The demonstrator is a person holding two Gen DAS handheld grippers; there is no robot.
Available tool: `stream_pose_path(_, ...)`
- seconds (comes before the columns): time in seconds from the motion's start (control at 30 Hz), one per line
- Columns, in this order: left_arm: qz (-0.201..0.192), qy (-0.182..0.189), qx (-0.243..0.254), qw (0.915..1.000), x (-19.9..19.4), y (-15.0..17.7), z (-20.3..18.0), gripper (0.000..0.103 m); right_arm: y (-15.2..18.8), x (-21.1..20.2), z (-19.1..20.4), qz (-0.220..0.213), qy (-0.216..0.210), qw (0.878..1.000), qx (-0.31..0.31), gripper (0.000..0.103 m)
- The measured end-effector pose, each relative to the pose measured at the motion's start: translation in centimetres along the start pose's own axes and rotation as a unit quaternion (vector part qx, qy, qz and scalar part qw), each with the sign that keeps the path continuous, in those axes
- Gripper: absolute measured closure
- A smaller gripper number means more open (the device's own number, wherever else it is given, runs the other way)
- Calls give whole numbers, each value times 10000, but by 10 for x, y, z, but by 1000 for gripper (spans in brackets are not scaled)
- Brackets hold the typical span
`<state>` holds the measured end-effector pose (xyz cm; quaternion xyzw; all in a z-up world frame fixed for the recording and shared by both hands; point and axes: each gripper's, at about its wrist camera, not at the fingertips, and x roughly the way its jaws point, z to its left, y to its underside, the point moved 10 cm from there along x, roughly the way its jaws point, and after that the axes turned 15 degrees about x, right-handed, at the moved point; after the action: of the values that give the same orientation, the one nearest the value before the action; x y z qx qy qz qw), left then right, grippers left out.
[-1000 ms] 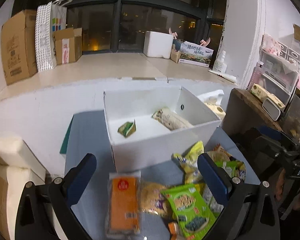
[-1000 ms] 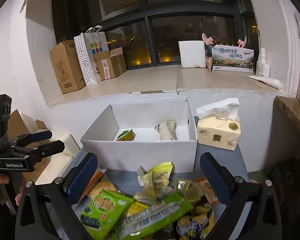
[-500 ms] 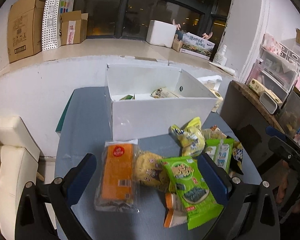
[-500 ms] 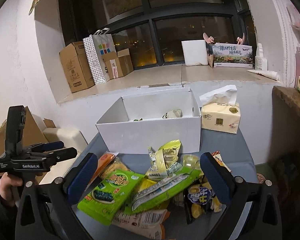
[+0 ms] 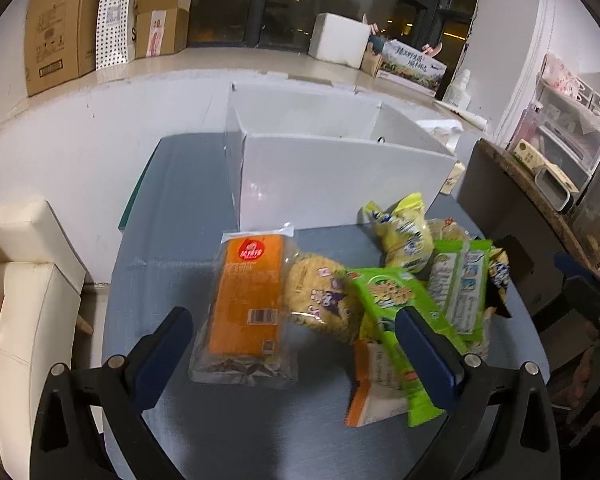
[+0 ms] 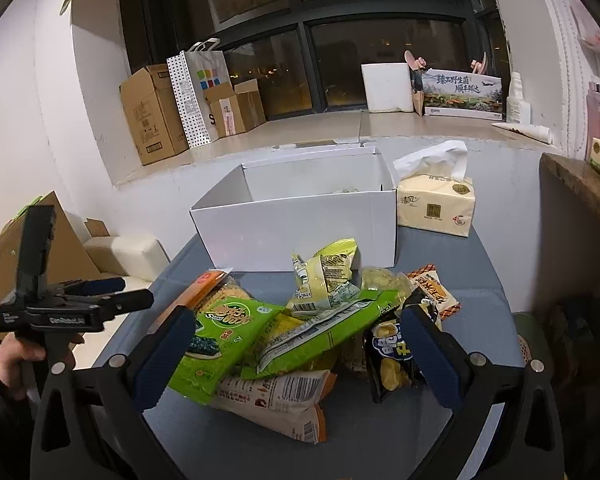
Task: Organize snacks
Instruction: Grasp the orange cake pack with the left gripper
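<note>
A pile of snack packets lies on the grey table in front of a white open box (image 5: 340,176) (image 6: 300,224). An orange packet (image 5: 250,304) lies nearest my left gripper (image 5: 292,328), which is open and empty just above the table. Beside that packet are a yellow noodle packet (image 5: 320,296) and a green seaweed packet (image 5: 388,300) (image 6: 220,336). My right gripper (image 6: 296,328) hangs open and empty over the pile, above a long green packet (image 6: 320,332) and a dark chip bag (image 6: 388,352). The box's contents are hidden by its front wall.
A tissue pack (image 6: 436,208) stands right of the box. Cardboard boxes (image 6: 152,112) and a paper bag (image 6: 196,96) sit on the window ledge. A cream cushioned seat (image 5: 24,280) lies left of the table, a dark wooden shelf (image 5: 540,208) right. A hand (image 6: 16,356) holds the left gripper.
Both grippers have pulled back from the box and dropped lower, so the snack pile now fills the foreground and the box's inside has gone out of sight. Both stayed open.
</note>
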<state>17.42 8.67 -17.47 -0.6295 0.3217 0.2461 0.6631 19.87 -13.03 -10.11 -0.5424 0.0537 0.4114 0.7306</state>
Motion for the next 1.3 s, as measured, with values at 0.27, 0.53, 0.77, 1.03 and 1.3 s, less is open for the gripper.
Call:
stream_pose_path(0.27,584,386,-149,9974,62,9,26,0,4,0,5,23,-7,9999,-113,0)
stream_pose_path(0.53,811,674,-57,9944,101,12,40,1,10,3,11,83,-33,9996,-256,0)
stream_pose_path(0.77,778,493,305,9953,99,11,34,33,14,10,13,175,-23,9995,-262,0)
stream_pose_path(1.03,506,280,77,9983,73,14,39,45,21,19,22,346,12,9987,-384,0)
stream_pose_path(1.3,-141,-52,-59,9999,13,0,46,45,35,62,44,1278,142,9905,-479,0)
